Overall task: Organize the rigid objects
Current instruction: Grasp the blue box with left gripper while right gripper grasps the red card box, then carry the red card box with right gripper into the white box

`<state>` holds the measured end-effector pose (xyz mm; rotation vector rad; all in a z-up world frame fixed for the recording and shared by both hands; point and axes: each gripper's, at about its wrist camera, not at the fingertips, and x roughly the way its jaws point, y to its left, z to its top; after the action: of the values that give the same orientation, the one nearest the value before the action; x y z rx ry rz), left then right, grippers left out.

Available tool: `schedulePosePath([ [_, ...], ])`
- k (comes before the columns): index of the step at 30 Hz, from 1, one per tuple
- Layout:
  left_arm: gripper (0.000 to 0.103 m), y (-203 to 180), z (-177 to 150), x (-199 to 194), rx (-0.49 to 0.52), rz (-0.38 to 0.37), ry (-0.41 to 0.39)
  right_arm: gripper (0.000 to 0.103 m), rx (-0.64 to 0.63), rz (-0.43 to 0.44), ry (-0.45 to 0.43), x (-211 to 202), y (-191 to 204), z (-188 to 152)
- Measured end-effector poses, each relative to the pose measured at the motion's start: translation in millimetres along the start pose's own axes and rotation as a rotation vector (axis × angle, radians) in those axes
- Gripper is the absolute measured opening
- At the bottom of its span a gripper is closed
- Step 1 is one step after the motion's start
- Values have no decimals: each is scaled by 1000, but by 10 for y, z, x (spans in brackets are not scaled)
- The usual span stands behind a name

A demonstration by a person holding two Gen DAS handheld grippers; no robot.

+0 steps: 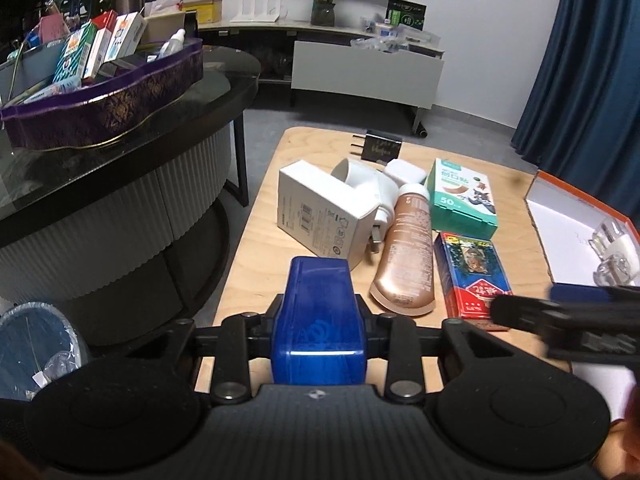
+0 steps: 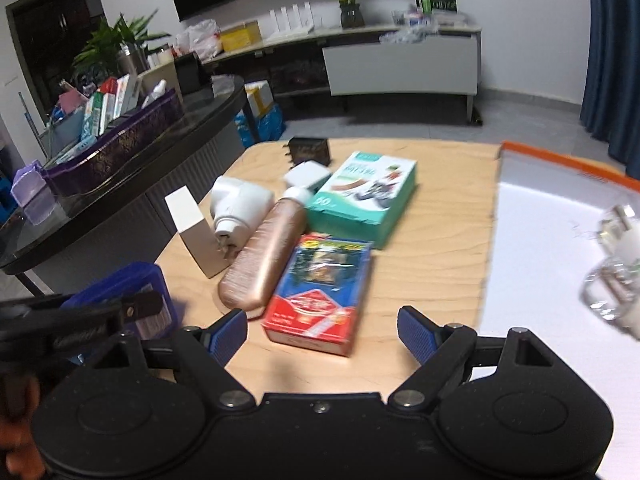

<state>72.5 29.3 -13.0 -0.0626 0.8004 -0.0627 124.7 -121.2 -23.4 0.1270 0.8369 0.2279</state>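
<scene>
I judge the task to be at an early stage. The orange-rimmed tray at the right edge of the wooden table holds only a few clear glass pieces; most of its white floor is bare. I take it to be the destination, though I cannot confirm that.

Remaining on the table, largest first:
- white carton, on its side, touching the white plug adapter;
- green bandage box, lying flat;
- copper tube, between the carton and the red-and-blue box;
- small white cube and black charger at the far end.

My left gripper is clamped on a blue plastic box, held above the near table edge. My right gripper has its fingers spread wide and holds nothing; the red-and-blue box lies just ahead, between them.

Room: a dark glass-topped counter to the left carries a purple basket full of cartons. Beyond are a low white cabinet, potted plants and a blue curtain.
</scene>
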Motion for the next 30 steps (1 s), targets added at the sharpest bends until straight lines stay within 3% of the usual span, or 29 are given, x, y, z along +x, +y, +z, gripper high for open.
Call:
schedulePosePath([
  [4,34,-53,9,18,16,-13,-16,97,-37,-110,27,285,105,83],
  [6,34,-78,14,52,18,-28,-18,95,-14,-117,51,407,86,118],
  [9,34,-120,9,75,35,-31,-26,84,-27,-145,67,552,119,169],
  [10,34,-133,10,84,40,-33,-30,73,-44,-156,59,570,150,179],
  [13,34,-151,2,102,36,-35,-34,71,-40,-160,54,576,159,205],
  [22,34,-344,44,12,79,-70,-55,71,-13,-184,-90,-107,-121,157],
  [30,34,-883,153,-166,163,-166,-91,71,50,-288,-215,-929,-643,-56],
])
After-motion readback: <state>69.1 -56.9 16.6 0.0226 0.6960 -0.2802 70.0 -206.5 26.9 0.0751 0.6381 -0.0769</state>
